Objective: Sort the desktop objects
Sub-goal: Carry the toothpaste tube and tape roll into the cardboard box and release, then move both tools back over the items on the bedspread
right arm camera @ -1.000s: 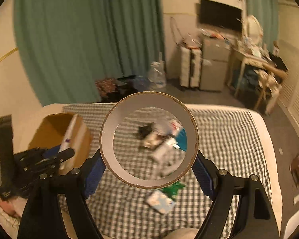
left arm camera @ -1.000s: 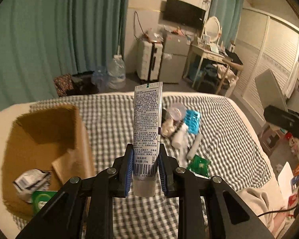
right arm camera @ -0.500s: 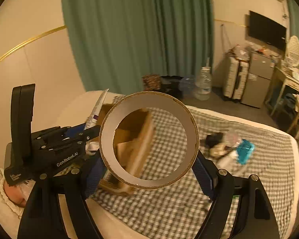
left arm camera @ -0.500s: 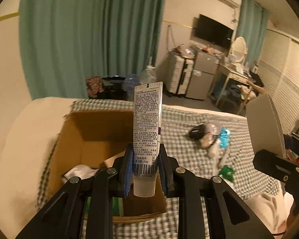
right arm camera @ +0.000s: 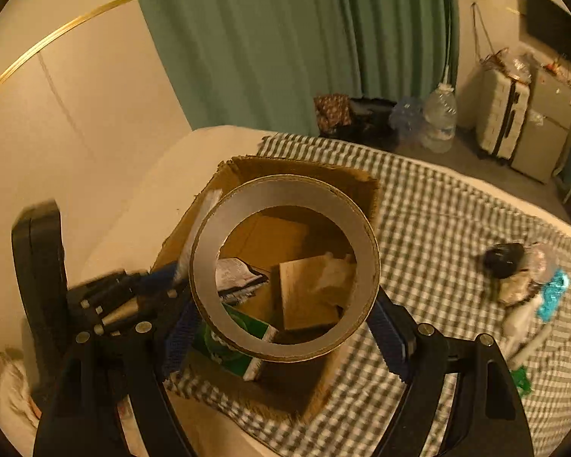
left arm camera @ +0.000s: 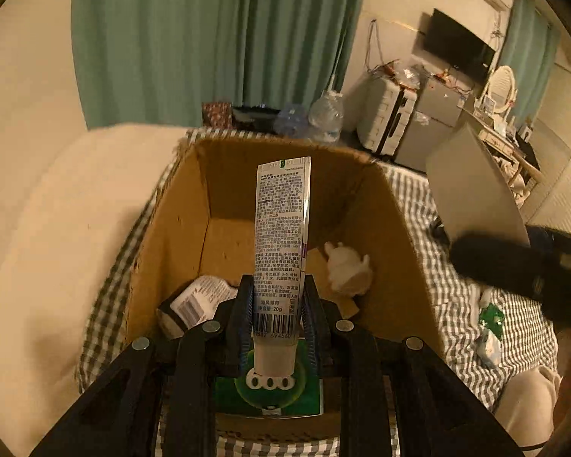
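The room was dim, washed in a warm amber cast. Both views bent hard at the edges, the green curtain [left arm camera: 217,42] bowing outward and black corners closing the circle. In the left wrist view the printed tube [left arm camera: 281,236] stood sharp, while the right claw [left arm camera: 521,262] at three o'clock smeared with motion blur. The cardboard box [left arm camera: 171,236] held deep shadow along its inner walls. In the right wrist view the cardboard ring [right arm camera: 285,196] was crisp, and the left claw [right arm camera: 106,301] at nine o'clock was blurred. The checked bedcover [right arm camera: 437,205] looked soft toward four o'clock.
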Available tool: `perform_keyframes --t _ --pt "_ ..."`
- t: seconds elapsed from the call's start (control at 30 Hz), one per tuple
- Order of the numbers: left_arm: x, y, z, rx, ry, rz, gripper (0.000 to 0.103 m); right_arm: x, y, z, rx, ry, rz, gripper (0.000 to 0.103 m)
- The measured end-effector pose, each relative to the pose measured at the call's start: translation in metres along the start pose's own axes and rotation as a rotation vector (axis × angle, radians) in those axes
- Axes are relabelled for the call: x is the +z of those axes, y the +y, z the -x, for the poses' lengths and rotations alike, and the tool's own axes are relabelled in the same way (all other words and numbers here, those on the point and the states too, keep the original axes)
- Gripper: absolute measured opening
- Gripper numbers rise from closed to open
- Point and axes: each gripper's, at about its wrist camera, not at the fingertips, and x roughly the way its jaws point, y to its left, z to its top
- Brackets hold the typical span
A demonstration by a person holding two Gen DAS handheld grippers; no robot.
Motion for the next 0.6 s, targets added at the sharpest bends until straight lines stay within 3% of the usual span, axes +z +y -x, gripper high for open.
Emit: perform_keyframes --t 0.07,0.13,0.23,0.33,0.5,0.6 --pt "-0.002 0.004 -0.01 0.037 0.02 -0.005 0.036 0.007 0.0 -0.012 0.027 0.009 -0.013 0.081" --pt "-0.003 0.008 -0.018 0.065 0.038 -0.009 0.079 0.015 -0.002 -0.021 0.017 0.008 -0.049 0.082" --pt "-0.003 0.01 -0.023 0.067 0.031 0.014 0.083 0.02 -0.005 -0.026 0.025 0.005 -0.101 0.09" --pt "-0.007 0.011 -0.021 0.073 0.051 0.028 0.083 0.019 -0.013 -0.021 0.024 -0.01 -0.118 0.09" --pt "-0.013 -0.006 -0.002 0.072 0.021 0.006 0.085 0.002 -0.044 0.011 -0.048 -0.06 -0.146 0.09" --pt "-0.015 -0.026 0.006 0.033 0.007 -0.008 0.087 -0.015 -0.066 0.032 -0.114 -0.078 -0.161 0.09"
